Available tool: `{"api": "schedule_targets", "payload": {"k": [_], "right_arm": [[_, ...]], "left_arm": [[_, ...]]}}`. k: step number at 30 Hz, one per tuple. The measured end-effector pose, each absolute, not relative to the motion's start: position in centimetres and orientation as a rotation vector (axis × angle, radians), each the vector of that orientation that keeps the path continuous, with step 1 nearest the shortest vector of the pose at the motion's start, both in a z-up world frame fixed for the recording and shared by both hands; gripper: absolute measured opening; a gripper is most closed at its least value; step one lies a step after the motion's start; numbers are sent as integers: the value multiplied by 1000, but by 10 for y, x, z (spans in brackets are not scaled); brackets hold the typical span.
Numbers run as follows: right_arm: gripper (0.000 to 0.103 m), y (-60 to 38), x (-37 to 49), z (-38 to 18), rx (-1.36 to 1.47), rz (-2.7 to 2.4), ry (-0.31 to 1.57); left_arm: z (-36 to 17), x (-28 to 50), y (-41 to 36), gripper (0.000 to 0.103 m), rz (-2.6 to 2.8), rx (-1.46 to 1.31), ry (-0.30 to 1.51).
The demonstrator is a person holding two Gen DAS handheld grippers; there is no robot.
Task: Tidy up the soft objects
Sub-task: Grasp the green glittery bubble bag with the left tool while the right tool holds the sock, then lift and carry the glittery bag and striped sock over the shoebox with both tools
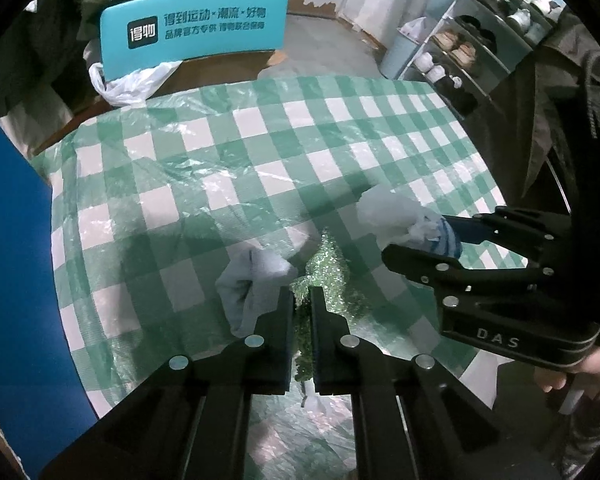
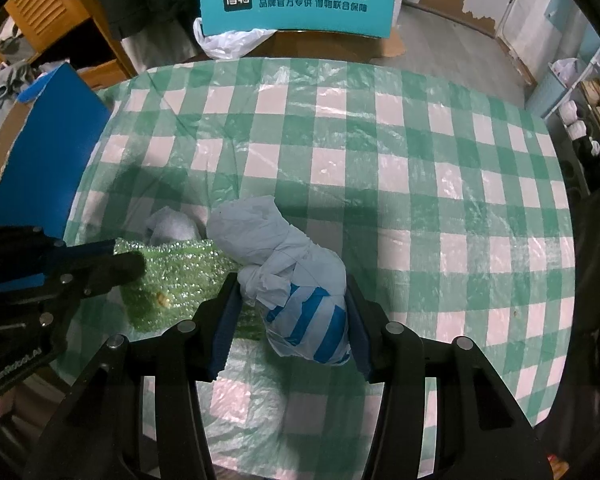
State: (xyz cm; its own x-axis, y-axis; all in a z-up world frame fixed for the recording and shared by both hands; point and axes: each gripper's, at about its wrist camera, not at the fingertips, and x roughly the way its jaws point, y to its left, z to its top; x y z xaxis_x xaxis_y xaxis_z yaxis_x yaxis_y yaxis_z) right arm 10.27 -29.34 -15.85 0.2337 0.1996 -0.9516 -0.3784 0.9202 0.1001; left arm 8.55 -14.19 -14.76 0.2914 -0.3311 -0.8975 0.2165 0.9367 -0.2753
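Observation:
A green glittery tinsel piece (image 1: 326, 268) lies on the checked table, and my left gripper (image 1: 301, 296) is shut on its near end. Just left of it sits a crumpled grey cloth (image 1: 248, 284), free of both grippers. My right gripper (image 2: 292, 284) is shut on a white plastic bundle with blue stripes (image 2: 260, 228), held just above the table. In the right wrist view the tinsel (image 2: 180, 268) spreads to the left of the bundle, with the left gripper (image 2: 134, 258) on it and the grey cloth (image 2: 174, 226) behind. The right gripper (image 1: 416, 236) reaches in from the right in the left wrist view.
The table wears a green-and-white check cloth under clear plastic (image 2: 420, 160). A teal printed box (image 2: 296, 0) and a white plastic bag (image 2: 228, 42) stand beyond the far edge. A blue board (image 1: 12, 240) leans at the left, and a shoe rack (image 1: 480, 40) is at the right.

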Motion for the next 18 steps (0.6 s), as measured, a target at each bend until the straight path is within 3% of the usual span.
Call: {"api": "schedule_targets", "payload": {"k": [18], "right_arm": [[49, -295, 91, -120, -135, 405, 1190]], "left_arm": [[-95, 71, -147, 6, -372, -28, 1068]]}}
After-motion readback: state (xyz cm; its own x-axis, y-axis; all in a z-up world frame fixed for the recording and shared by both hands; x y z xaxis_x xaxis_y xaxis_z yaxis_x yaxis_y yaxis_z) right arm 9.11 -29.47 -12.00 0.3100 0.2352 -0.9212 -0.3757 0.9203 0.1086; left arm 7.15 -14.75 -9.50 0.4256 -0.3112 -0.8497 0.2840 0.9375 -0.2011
